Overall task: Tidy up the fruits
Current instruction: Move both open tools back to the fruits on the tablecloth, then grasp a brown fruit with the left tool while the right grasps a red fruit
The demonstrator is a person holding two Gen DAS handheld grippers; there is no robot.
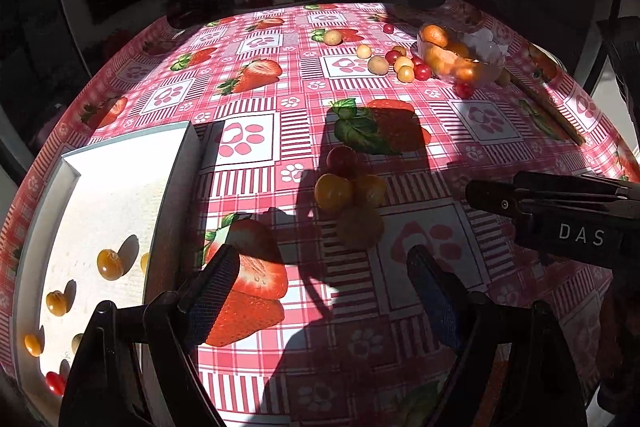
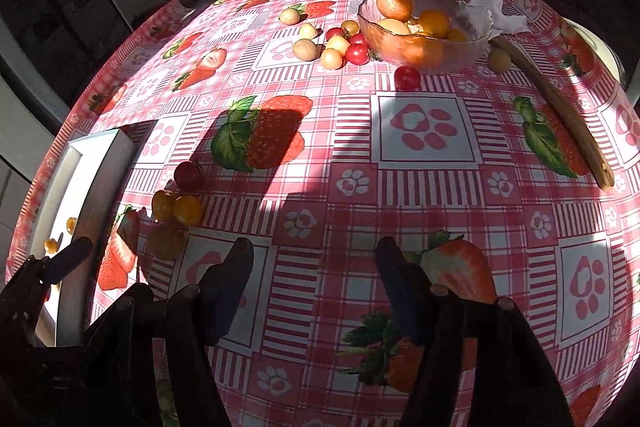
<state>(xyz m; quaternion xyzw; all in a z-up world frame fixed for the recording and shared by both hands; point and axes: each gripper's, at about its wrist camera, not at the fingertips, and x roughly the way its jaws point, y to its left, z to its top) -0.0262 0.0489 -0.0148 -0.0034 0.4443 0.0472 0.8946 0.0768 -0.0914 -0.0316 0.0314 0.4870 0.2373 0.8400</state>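
I take the white tray (image 1: pixel 120 163) as my landmark. Just past its right wall, a cluster of four small fruits (image 1: pixel 348 195) lies on the strawberry-print tablecloth (image 1: pixel 256 99), in shadow: a red cherry tomato (image 1: pixel 341 160) farthest from me, two yellow cherry tomatoes touching each other in the middle, and a dull, brownish fruit (image 1: pixel 359 227) nearest me. I cannot identify that last fruit in the shade.

My left gripper (image 1: pixel 322 263) hangs above the cloth with its fingers spread wide and nothing between them. The cluster lies straight ahead of it, almost on the line between the fingers. My right gripper (image 2: pixel 316 259) is also wide apart and empty; from it the same cluster sits well off to the left, toward the tray. I judge the left gripper to be the nearer and better-aligned tool. The fruits are roundish, so no long axis constrains the approach.

The tray already holds several small fruits, yellow, red and one greenish, along its near side. Far from the tray, across the table, a glass bowl (image 2: pixel 424 31) holds oranges, with more small tomatoes and pale round fruits loose beside it and a wooden stick (image 2: pixel 556 111) lying to its right.

The cloth looks smooth, so I expect round fruits to roll if nudged. Hard sunlight and deep shadows cross the table; the room behind is dark.
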